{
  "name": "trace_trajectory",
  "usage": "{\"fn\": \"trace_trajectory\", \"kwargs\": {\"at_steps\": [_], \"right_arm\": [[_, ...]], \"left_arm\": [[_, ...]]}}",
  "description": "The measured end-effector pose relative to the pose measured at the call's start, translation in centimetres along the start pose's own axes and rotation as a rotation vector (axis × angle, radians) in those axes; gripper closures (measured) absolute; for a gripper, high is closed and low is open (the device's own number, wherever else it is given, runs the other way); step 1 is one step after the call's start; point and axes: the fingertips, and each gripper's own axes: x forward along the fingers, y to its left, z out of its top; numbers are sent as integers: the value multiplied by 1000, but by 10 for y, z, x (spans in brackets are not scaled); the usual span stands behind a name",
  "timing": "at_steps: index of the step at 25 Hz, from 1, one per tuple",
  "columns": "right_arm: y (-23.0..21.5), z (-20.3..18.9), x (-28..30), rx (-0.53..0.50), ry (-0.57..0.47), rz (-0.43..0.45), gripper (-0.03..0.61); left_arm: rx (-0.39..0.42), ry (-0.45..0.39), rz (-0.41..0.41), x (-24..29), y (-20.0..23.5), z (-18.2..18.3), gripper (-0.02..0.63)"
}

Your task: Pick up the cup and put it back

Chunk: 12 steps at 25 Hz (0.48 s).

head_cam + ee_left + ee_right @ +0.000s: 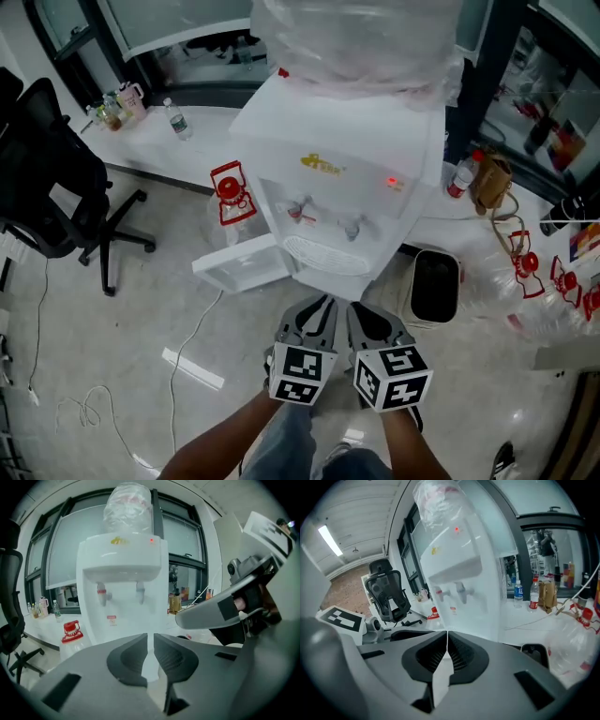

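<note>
A white water dispenser (347, 159) with a clear bottle on top stands straight ahead, with two taps (300, 208) above its drip tray (326, 253). I see no cup at the dispenser or in either gripper. My left gripper (319, 302) and right gripper (361, 307) hang side by side just in front of the tray, above the floor. In the left gripper view the left gripper (150, 636) shows a narrow gap between its jaws with nothing in it. In the right gripper view the right gripper (447, 633) has its tips touching and is empty.
The dispenser's lower door (242, 265) hangs open to the left. A red-capped jug (230, 192) stands beside it and a black bin (434, 286) to its right. A black office chair (47, 187) is at the left. Bottles and a pink mug (131, 94) sit on the far desk. White cable (187, 337) lies on the floor.
</note>
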Motion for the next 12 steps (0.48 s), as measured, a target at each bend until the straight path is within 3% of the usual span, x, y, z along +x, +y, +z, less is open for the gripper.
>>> {"fn": "trace_trajectory", "kwargs": {"at_steps": [6, 12], "right_arm": [[34, 44, -76, -20, -11, 14, 557], [69, 72, -149, -43, -28, 20, 557]], "left_arm": [[-33, -29, 12, -71, -32, 70, 587], [-101, -23, 40, -138, -60, 105, 597]]}}
